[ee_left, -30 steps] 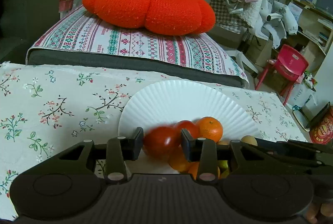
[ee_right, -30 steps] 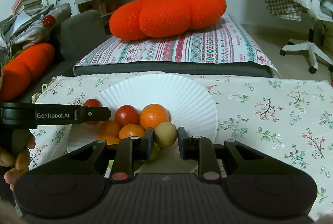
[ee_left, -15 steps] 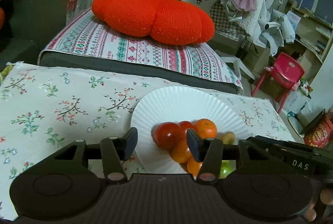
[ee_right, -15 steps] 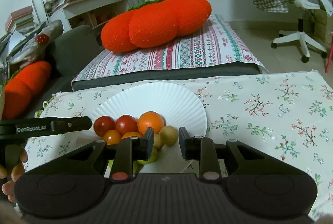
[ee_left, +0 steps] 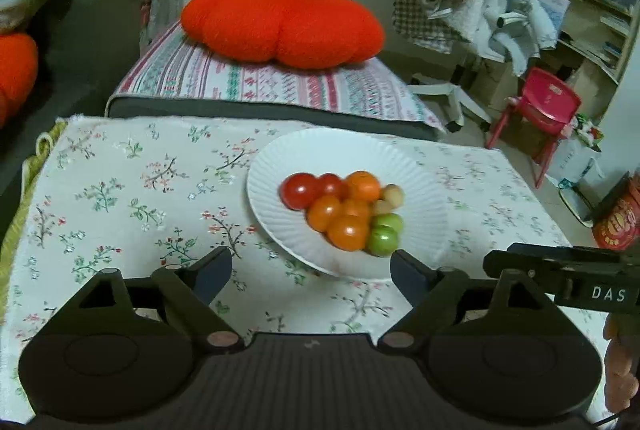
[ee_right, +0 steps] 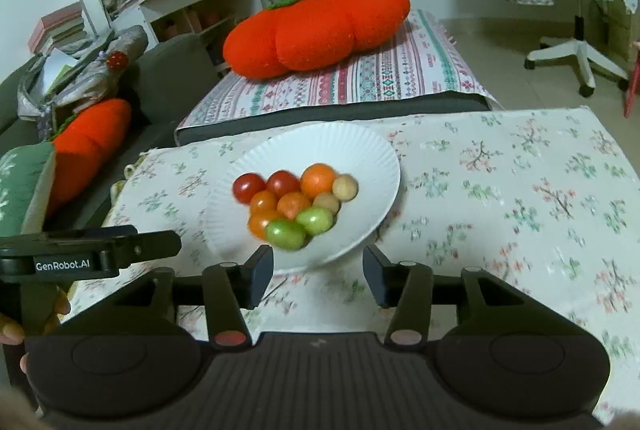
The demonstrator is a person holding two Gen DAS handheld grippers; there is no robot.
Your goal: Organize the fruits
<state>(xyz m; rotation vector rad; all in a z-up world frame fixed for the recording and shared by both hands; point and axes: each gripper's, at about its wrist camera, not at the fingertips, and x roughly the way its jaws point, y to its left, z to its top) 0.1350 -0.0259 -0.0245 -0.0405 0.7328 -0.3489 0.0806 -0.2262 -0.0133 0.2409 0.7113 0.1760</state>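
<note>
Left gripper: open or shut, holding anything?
Open and empty. The left gripper has its jaws spread wide, short of the plate, with only tablecloth between them.

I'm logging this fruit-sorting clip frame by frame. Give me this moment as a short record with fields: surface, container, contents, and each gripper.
surface: floral tablecloth
container: white paper plate
contents: two red fruits, about four orange fruits, two green fruits, two small tan fruits, clustered by colour and touching
left gripper: open, empty, short of the plate's near rim
right gripper: open, empty, at the plate's near rim
background: big orange cushion on a striped cover
</note>
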